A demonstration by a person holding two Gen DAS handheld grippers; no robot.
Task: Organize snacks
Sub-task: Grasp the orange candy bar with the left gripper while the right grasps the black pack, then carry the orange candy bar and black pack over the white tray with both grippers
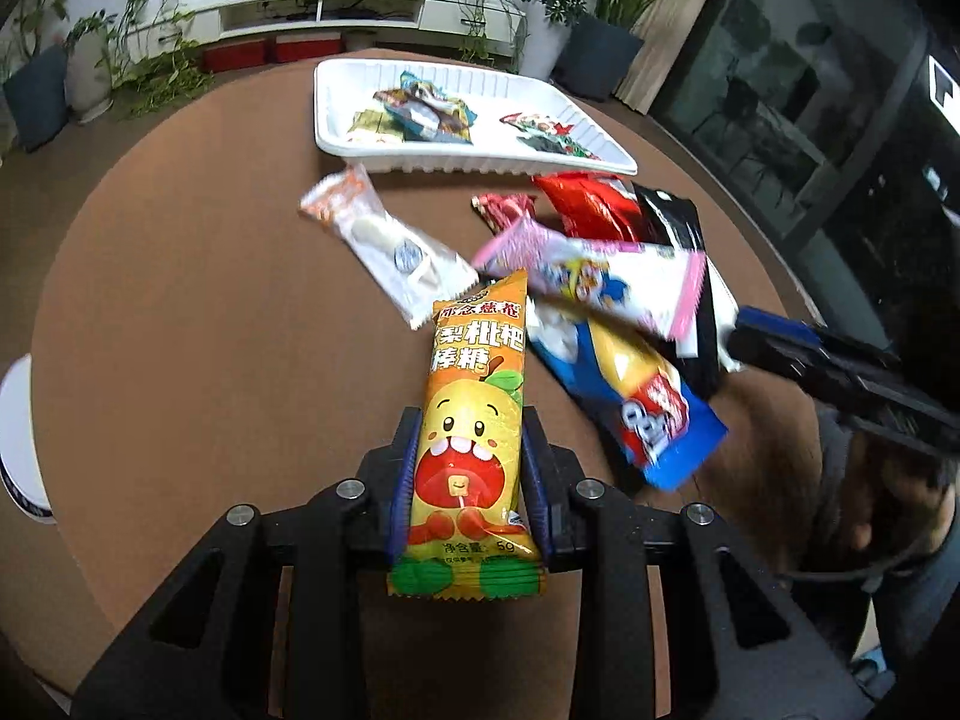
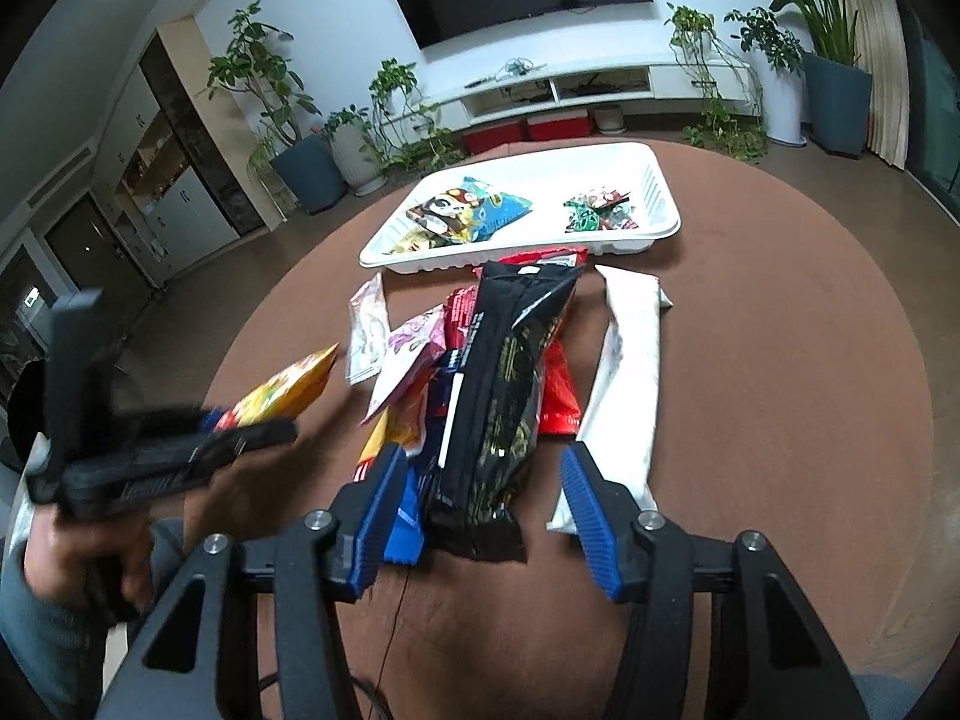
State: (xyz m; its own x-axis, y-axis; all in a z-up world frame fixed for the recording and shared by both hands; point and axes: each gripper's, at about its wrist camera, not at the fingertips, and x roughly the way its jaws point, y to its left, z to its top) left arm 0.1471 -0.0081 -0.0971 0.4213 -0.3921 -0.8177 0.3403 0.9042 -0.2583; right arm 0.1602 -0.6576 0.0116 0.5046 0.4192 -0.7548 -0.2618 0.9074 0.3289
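Orange and glossy, the lollipop packet sits pinched between the blue-padded fingers of the left gripper, its long axis pointing away from the camera and its far end raised over the brown round desk. From the right wrist view the same packet shows as a blurred orange and yellow shape sticking out of the left gripper, which a hand holds at the left edge. The right gripper has its fingers spread wide, one blue pad on each side of the near end of a black packet without touching it; in the left wrist view this gripper reaches in from the right, blurred. The black packet lies on top of a loose pile of snacks near the middle of the desk: a red packet underneath it, a blue packet with yellow and red print, and a pink-edged white packet that looks blurred. A long white packet lies just beside the pile on its right, and a small clear and white packet with an orange end lies apart on its left. Beyond the pile stands a white tray, close to the red packet's far end. Inside it lie two groups of wrapped snacks: colourful packets on its left side, and small red and green sweets on its right.
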